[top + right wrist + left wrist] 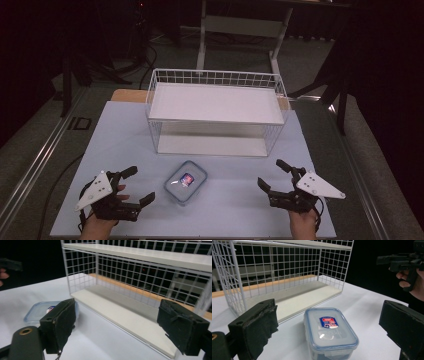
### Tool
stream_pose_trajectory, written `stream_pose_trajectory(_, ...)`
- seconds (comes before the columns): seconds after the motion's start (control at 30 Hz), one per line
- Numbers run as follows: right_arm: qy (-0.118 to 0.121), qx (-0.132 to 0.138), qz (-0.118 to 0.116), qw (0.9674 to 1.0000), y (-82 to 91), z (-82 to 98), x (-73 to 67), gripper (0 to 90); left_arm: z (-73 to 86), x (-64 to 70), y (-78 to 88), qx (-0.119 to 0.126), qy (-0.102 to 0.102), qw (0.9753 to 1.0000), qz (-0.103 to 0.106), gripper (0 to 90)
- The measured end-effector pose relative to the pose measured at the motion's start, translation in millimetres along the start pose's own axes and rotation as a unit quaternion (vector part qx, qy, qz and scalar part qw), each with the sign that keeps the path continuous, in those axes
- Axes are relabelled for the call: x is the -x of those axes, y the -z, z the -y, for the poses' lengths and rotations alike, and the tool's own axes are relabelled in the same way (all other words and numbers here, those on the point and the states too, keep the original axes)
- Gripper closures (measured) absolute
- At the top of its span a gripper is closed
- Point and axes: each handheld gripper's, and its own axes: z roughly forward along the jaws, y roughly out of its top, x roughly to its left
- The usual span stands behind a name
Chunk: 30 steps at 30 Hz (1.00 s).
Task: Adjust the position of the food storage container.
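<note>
The left gripper [141, 186] rests low at the near left of the table [100, 150], its jaws spread wide and holding nothing; the right gripper [270, 176] sits at the near right, jaws likewise spread and empty. Between them, apart from both, a clear plastic container [186, 181] with a blue-rimmed snap lid and a red and blue label lies flat on the pale tabletop. In the left gripper view the container [330, 332] sits just ahead between the open jaws, with nothing between it and the pads. Beyond it stands a white wire rack [216, 111] with two white shelves, its open front facing the person; the lower shelf lies just behind the container. A strip of wooden board [129, 95] shows behind the rack. Past the table, a white desk frame [240, 30] stands on the dark floor.
</note>
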Motion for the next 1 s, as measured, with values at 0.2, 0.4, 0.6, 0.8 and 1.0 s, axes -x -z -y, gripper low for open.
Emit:
stream_pose_trajectory(0.2, -0.011, 0.004, 0.007, 0.9999, 1.4, 0.3, 3.8, 15.1, -5.9, -0.1, 0.2, -0.016, -0.004, 0.9998, 0.01, 2.7)
stream_pose_trajectory(0.4, -0.01, 0.016, 0.014, 0.9997, 2.3, -2.4, 2.1, 14.1, -12.0, 3.4, -1.0, -0.052, 0.013, 0.9986, 0.001, 2.7)
stream_pose_trajectory(0.6, -0.01, 0.015, 0.014, 0.9997, 1.5, -1.9, 1.8, 14.1, -1.0, 1.7, -6.9, -0.138, 0.03, 0.9898, 0.015, 2.9)
stream_pose_trajectory(0.8, -0.01, 0.017, 0.008, 0.9998, 0.2, -2.4, 0.2, 14.1, 10.7, -2.1, -13.8, -0.212, 0.024, 0.9758, 0.048, 36.3)
stream_pose_trajectory(1.0, -0.008, 0.017, 0.006, 0.9998, -1.8, -2.0, -1.8, 14.1, 23.9, -1.5, -29.9, -0.269, 0.004, 0.9619, 0.049, 70.4)
